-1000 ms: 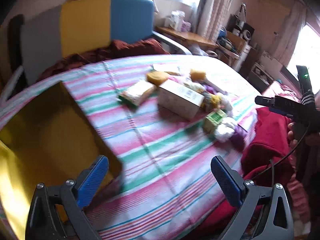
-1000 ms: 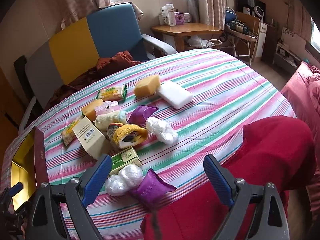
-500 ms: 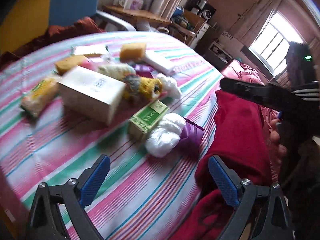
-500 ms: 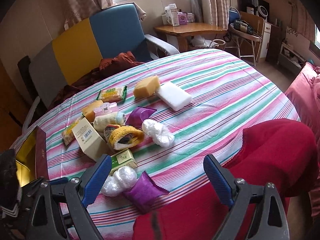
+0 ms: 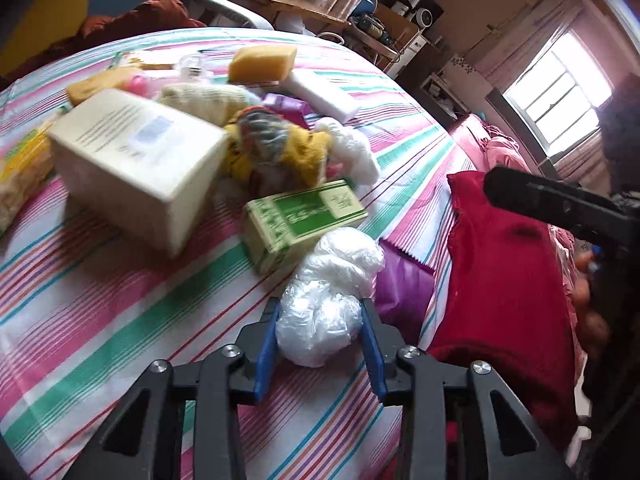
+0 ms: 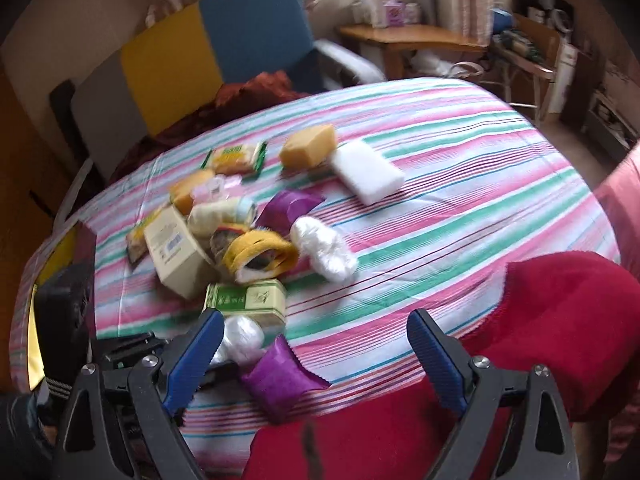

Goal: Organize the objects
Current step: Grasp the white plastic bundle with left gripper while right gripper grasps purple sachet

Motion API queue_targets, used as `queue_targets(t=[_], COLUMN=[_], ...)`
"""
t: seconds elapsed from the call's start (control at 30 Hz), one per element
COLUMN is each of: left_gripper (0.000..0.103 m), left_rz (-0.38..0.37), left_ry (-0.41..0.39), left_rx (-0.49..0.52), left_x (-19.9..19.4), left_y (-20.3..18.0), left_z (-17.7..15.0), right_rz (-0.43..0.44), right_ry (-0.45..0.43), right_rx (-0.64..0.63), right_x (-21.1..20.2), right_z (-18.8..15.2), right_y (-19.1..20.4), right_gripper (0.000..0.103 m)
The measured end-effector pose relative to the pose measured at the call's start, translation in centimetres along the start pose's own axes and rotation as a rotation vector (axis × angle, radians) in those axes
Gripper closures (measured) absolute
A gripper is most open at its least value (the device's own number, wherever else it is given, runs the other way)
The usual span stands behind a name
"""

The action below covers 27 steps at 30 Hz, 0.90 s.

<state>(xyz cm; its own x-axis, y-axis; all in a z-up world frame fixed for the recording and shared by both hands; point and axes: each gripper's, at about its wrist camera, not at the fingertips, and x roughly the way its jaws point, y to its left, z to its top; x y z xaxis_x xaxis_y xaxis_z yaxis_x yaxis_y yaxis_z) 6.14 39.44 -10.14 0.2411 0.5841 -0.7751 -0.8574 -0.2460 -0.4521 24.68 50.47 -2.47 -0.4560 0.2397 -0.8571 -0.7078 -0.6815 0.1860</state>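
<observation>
A crumpled white plastic bundle (image 5: 332, 280) lies near the front edge of the striped tablecloth (image 5: 100, 320). My left gripper (image 5: 320, 307) is shut on it, a blue pad pressing on each side. The same bundle (image 6: 242, 334) shows in the right wrist view, beside a purple pouch (image 6: 280, 376). My right gripper (image 6: 316, 320) is open and hovers above the pouch with nothing between its fingers. A green tea box (image 5: 304, 212) lies just behind the bundle. Further back sit a cream carton (image 5: 136, 160) and a yellow knit hat (image 6: 260, 252).
A red cloth (image 6: 560, 312) drapes over the table's near right edge. A yellow sponge (image 6: 308, 146), a white block (image 6: 368, 170) and snack packets lie further back. A gold-lined box (image 6: 52, 264) stands at the left edge. An armchair (image 6: 240, 40) stands behind the table.
My left gripper swung from the gold box to the pile, dropped towards the cloth and closed on the white plastic bundle. The right gripper dipped slightly and stayed open.
</observation>
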Motion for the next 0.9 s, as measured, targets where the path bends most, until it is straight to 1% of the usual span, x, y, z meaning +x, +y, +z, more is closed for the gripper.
queue_targets(t=[0.07, 0.17, 0.2, 0.27, 0.3, 0.37, 0.47, 0.5, 0.53, 0.57, 0.6, 0.63, 0.67, 0.7, 0.77, 0.87, 0.9], left_gripper=[0.067, 0.067, 0.067, 0.066, 0.066, 0.066, 0.065, 0.065, 0.065, 0.065, 0.065, 0.065, 0.066, 0.067, 0.068, 0.068, 0.068], left_rz=[0.011, 0.038, 0.049, 0.069, 0.076, 0.081, 0.09, 0.093, 0.094, 0.097, 0.102, 0.106, 0.112, 0.118, 0.117, 0.11, 0.105], left_ry=[-0.001, -0.004, -0.007, -0.015, -0.019, -0.025, -0.034, -0.037, -0.04, -0.042, -0.046, -0.051, -0.057, -0.065, -0.072, -0.102, -0.119], left_rx=[0.004, -0.002, -0.013, -0.026, -0.036, -0.051, -0.057, -0.057, -0.056, -0.052, -0.045, -0.038, -0.031, -0.027, -0.03, -0.029, -0.03], left_x=[-0.8, -2.4, -3.1, -3.8, -4.2, -4.9, -5.4, -5.5, -5.6, -5.6, -5.6, -5.5, -5.6, -5.7, -6.0, -7.2, -8.0], left_y=[0.6, 1.7, 2.2, 2.8, 3.2, 3.7, 3.8, 3.9, 3.9, 3.8, 3.7, 3.6, 3.6, 3.5, 3.5, 3.5, 3.4], left_z=[-0.8, -2.3, -2.9, -3.5, -4.0, -4.7, -5.2, -5.3, -5.4, -5.4, -5.5, -5.4, -5.5, -5.6, -5.6, -5.6, -5.6], right_rz=[0.024, 0.046, 0.033, -0.032, -0.053, -0.077, -0.106, -0.117, -0.13, -0.144, -0.152, -0.155, -0.156, -0.155, -0.156, -0.147, -0.128], right_ry=[0.07, 0.183, 0.225, 0.281, 0.312, 0.402, 0.483, 0.505, 0.519, 0.535, 0.548, 0.553, 0.546, 0.536, 0.495, 0.409, 0.37], right_rx=[-0.08, -0.25, -0.31, -0.395, -0.422, -0.459, -0.513, -0.524, -0.533, -0.547, -0.557, -0.559, -0.556, -0.552, -0.536, -0.515, -0.507], right_x=[0.9, 2.0, 2.5, 3.6, 4.3, 5.9, 7.6, 8.1, 8.5, 8.8, 9.1, 9.3, 9.3, 9.1, 7.9, 5.1, 3.9], right_z=[0.1, -0.1, -0.3, -0.7, -0.8, -1.1, -1.6, -1.8, -2.0, -2.3, -2.6, -2.8, -3.0, -3.1, -3.2, -3.0, -2.9], right_y=[1.0, 3.5, 4.5, 6.0, 6.5, 7.1, 8.1, 8.3, 8.4, 8.5, 8.6, 8.5, 8.5, 8.4, 8.5, 8.9, 9.2], right_gripper=[0.007, 0.007, 0.007, 0.007, 0.007, 0.009, 0.011, 0.013, 0.021, 0.026, 0.038, 0.045, 0.048, 0.05, 0.051, 0.052, 0.052])
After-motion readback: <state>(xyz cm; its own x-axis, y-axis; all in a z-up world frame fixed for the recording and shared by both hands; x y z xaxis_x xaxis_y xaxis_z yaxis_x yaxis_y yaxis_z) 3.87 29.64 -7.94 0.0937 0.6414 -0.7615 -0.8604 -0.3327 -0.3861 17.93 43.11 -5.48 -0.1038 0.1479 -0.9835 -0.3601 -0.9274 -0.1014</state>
